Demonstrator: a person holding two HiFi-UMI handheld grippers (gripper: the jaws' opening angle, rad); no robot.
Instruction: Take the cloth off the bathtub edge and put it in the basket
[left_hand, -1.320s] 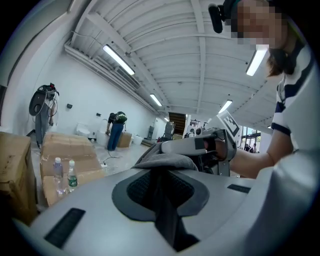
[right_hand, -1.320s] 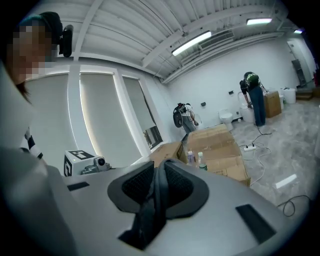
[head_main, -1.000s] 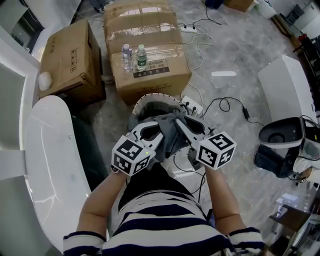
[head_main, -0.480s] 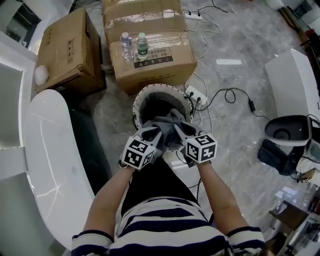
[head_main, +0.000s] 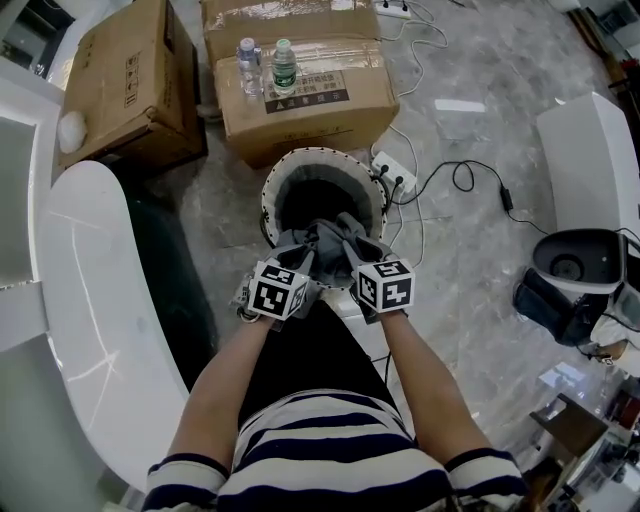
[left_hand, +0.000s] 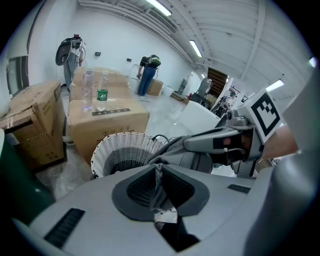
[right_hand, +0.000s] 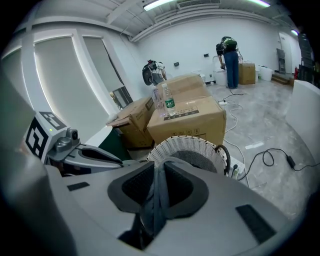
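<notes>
The grey cloth (head_main: 326, 242) hangs bunched over the near rim of the white woven basket (head_main: 320, 154), held between both grippers. My left gripper (head_main: 300, 264) is shut on its left part and my right gripper (head_main: 352, 258) is shut on its right part. In the left gripper view the pads pinch a cloth fold (left_hand: 159, 176), with the basket (left_hand: 120, 150) just beyond. The right gripper view shows a thicker fold (right_hand: 157, 186) clamped between the pads, above the basket (right_hand: 195, 146). The white bathtub edge (head_main: 85, 300) lies bare at the left.
Two cardboard boxes (head_main: 300, 95) (head_main: 115, 90) stand behind the basket, two bottles (head_main: 284, 60) on the nearer one. A power strip (head_main: 390, 172) and cables (head_main: 470, 180) lie right of the basket. White equipment (head_main: 590, 150) stands at the right.
Both grippers have gone down and forward with the cloth, from above the basket to its near rim. They have drawn closer together, and the grips have not changed.
</notes>
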